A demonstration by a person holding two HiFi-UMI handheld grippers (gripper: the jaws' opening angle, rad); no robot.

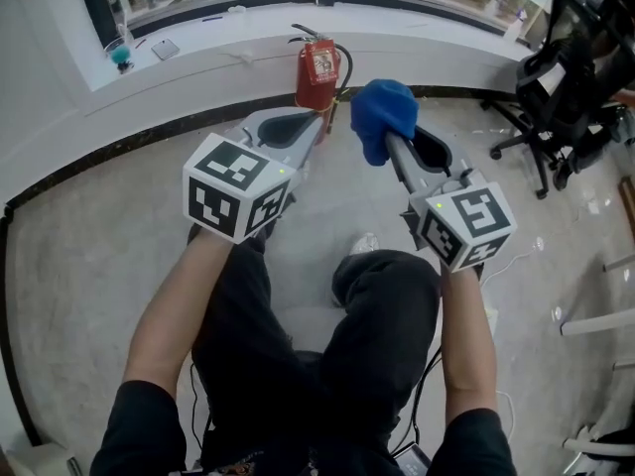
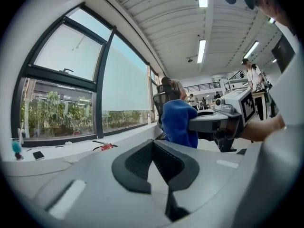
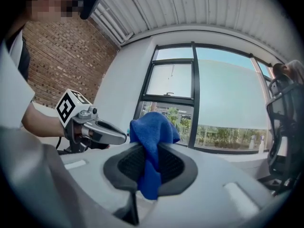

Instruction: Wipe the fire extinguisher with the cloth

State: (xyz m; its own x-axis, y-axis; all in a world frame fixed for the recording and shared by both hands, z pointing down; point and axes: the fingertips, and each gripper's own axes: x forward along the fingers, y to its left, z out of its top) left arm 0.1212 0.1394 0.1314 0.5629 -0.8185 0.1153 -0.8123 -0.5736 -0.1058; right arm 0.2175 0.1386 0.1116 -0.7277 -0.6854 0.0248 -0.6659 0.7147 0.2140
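A red fire extinguisher [image 1: 317, 75] stands on the floor against the curved white wall; only its handle and top [image 2: 106, 147] show past the left gripper's body. My left gripper [image 1: 322, 125] is shut with nothing in it, its tip just in front of the extinguisher's base. My right gripper [image 1: 387, 139] is shut on a blue cloth [image 1: 381, 117], which bunches above the jaws [image 3: 153, 136] and hangs just right of the extinguisher. The cloth [image 2: 177, 122] also shows in the left gripper view, apart from the extinguisher.
A white window sill [image 1: 198, 43] runs behind the extinguisher with a phone [image 1: 165, 49] and a small teal thing [image 1: 120, 57] on it. Black office chairs [image 1: 566, 77] stand at the right. The person's knees [image 1: 382, 286] are below the grippers.
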